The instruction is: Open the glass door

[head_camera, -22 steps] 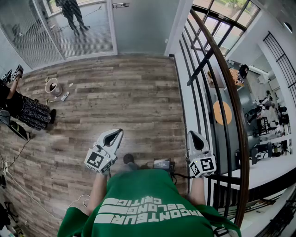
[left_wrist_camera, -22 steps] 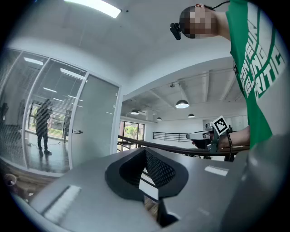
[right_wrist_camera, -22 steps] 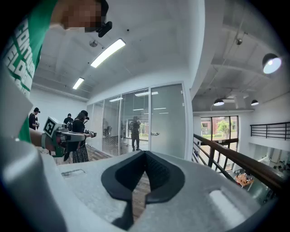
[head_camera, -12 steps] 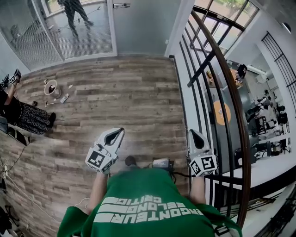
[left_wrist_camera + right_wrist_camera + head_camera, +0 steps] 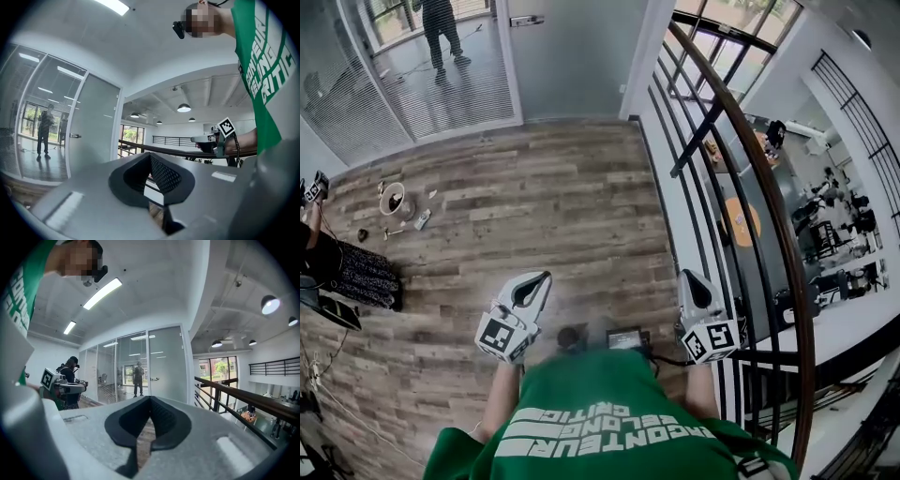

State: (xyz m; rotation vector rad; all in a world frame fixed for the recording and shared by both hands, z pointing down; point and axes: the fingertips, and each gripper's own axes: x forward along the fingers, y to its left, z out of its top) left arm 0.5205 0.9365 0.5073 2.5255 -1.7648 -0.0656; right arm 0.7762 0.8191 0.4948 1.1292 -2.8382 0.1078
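Note:
The glass door (image 5: 567, 56) stands shut at the far end of the wooden floor, with a metal handle (image 5: 525, 20) on its left edge. It also shows in the left gripper view as the glass door (image 5: 96, 136) and in the right gripper view as the glass door (image 5: 166, 364) with its handle (image 5: 153, 378). My left gripper (image 5: 544, 277) and right gripper (image 5: 685, 274) are held level in front of my chest, far short of the door. Both are shut with nothing between the jaws, as the left gripper (image 5: 150, 155) and right gripper (image 5: 150, 400) show close up.
A dark railing (image 5: 741, 150) runs along my right side over a lower floor. Glass partitions (image 5: 356, 84) adjoin the door on the left, and a person (image 5: 439, 28) stands beyond them. A seated person (image 5: 347, 272) and a small pot (image 5: 392, 199) are on the floor at left.
The view has advanced a little towards the door; the pot and the seated person have slid towards the left edge. Both grippers keep the same pose and stay shut.

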